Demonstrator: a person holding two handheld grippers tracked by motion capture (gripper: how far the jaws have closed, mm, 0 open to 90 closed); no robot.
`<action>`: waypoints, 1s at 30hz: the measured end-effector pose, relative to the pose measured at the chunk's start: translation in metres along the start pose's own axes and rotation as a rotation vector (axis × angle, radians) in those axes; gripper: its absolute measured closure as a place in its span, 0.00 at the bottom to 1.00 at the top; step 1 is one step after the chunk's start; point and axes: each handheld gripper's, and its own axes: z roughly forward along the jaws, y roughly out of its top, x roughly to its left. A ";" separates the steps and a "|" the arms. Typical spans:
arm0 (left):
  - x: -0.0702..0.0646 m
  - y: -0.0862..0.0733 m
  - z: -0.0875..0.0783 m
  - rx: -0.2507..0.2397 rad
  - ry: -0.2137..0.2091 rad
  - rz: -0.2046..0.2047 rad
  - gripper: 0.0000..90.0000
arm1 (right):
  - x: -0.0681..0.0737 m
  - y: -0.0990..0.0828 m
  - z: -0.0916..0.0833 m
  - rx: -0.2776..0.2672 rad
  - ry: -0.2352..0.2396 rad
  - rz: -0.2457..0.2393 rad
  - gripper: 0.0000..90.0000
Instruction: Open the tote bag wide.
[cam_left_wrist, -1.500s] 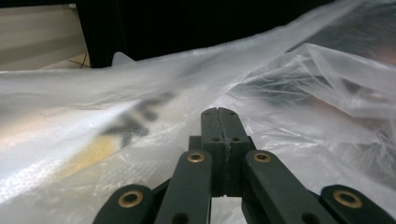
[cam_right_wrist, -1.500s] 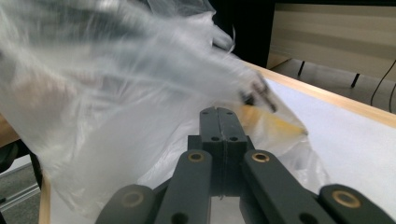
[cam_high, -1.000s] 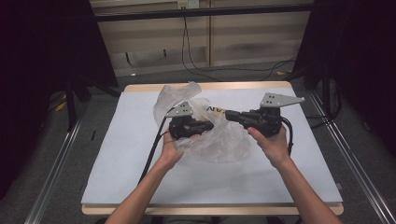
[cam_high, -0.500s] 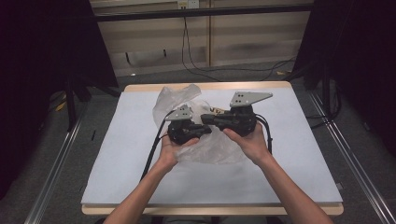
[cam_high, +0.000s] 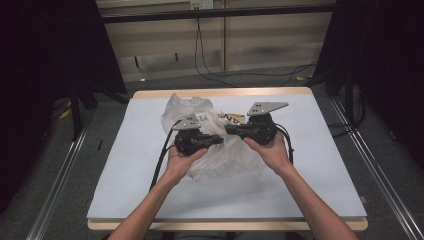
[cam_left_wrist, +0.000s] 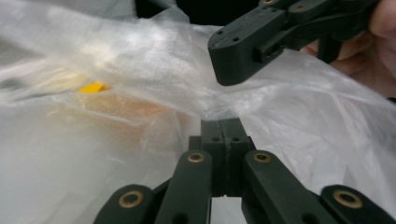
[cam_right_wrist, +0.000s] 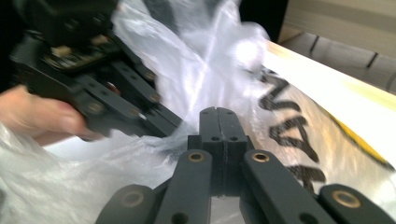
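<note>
A crumpled clear plastic bag (cam_high: 220, 162) lies mid-table, with a tan packet with black lettering (cam_right_wrist: 299, 135) and a yellow patch (cam_left_wrist: 91, 87) showing through the film. My left gripper (cam_high: 220, 139) points right, its jaws together where the film (cam_left_wrist: 140, 60) gathers at their tip (cam_left_wrist: 222, 123), so it is shut on the bag. My right gripper (cam_high: 228, 130) points left and meets it tip to tip just above the bag. Its jaws (cam_right_wrist: 218, 113) are shut, and seen from the left gripper view, the right gripper (cam_left_wrist: 232, 70) has nothing between them.
The table wears a white mat (cam_high: 325, 165) with a wooden rim (cam_high: 220, 92). Black cables (cam_high: 162, 155) trail from both grippers over the mat. Metal rails (cam_high: 60, 180) run along both sides, and cords lie on the floor behind.
My right gripper has moved left and down until its tip meets the left gripper's tip over the bag. The left gripper has stayed put.
</note>
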 end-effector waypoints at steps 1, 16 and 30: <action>0.000 0.000 0.000 -0.005 -0.004 0.000 1.00 | -0.005 -0.005 0.001 0.001 -0.009 0.011 1.00; 0.008 0.012 -0.017 -0.047 0.025 0.019 1.00 | -0.026 -0.005 0.000 -0.035 -0.091 0.030 1.00; 0.032 -0.010 -0.007 0.018 0.075 -0.047 1.00 | -0.051 -0.024 0.021 0.011 -0.100 0.101 1.00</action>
